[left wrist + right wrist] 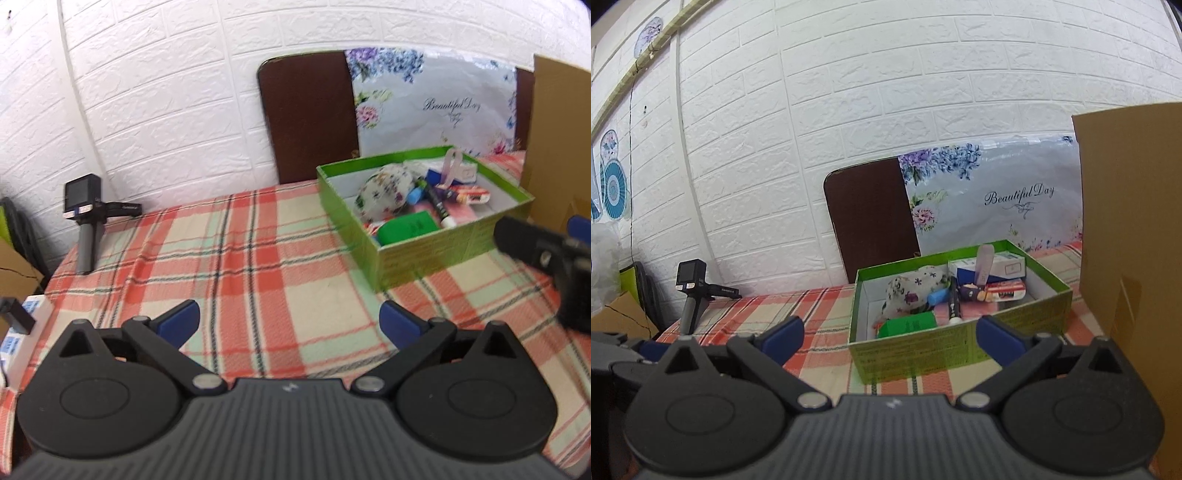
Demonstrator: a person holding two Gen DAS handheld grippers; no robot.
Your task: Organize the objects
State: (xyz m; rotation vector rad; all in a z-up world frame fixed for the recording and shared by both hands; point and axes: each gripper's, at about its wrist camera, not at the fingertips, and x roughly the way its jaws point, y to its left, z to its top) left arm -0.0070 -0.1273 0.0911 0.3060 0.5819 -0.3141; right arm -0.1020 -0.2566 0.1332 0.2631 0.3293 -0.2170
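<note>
With objects gathered in green box (960, 343), left gripper (290, 319) and right gripper (888, 334) hang spread wide, empty, over plaid tabletop (240, 240); box just ahead of right gripper, ahead-right of left; sorting likely done.

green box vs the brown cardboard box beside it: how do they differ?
The green box is low, open-topped and printed with text, its floral pouch, marker and small packs all visible. The brown cardboard box is plain and rises far above it, so its contents cannot be seen. The green box sits whole in the right wrist view; the cardboard box runs off the edge. Both stand on the plaid tablecloth.
</note>
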